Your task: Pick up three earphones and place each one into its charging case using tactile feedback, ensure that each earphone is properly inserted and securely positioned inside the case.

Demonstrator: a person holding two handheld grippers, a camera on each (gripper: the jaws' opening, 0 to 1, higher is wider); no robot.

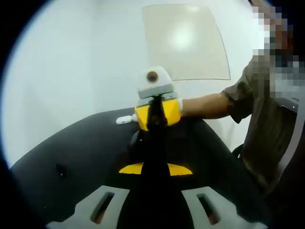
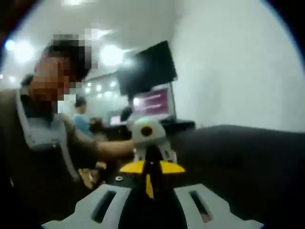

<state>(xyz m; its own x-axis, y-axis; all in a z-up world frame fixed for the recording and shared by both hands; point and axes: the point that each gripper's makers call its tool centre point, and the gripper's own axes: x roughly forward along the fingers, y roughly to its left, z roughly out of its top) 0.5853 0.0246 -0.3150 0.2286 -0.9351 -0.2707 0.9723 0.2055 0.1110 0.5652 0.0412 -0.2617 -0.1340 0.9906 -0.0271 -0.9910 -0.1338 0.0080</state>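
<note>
Your left gripper [image 1: 153, 164] and right gripper [image 2: 151, 183] face each other, jaws together. A white earphone [image 1: 125, 120] lies beyond on the black worktop [image 1: 76, 157]: light, slippery, so pinch its body gently.

counter [image 1: 71, 148]: black | earphone [image 1: 125, 119]: white | right gripper [image 1: 157, 114]: yellow, white | sleeve [image 1: 245, 90]: olive | wall panel [image 1: 186, 43]: beige

No legible text, labels, brands or numbers. Lit monitor [image 2: 153, 102] beyond the right hand-held gripper [image 2: 148, 183]: content too blurred to read.
</note>
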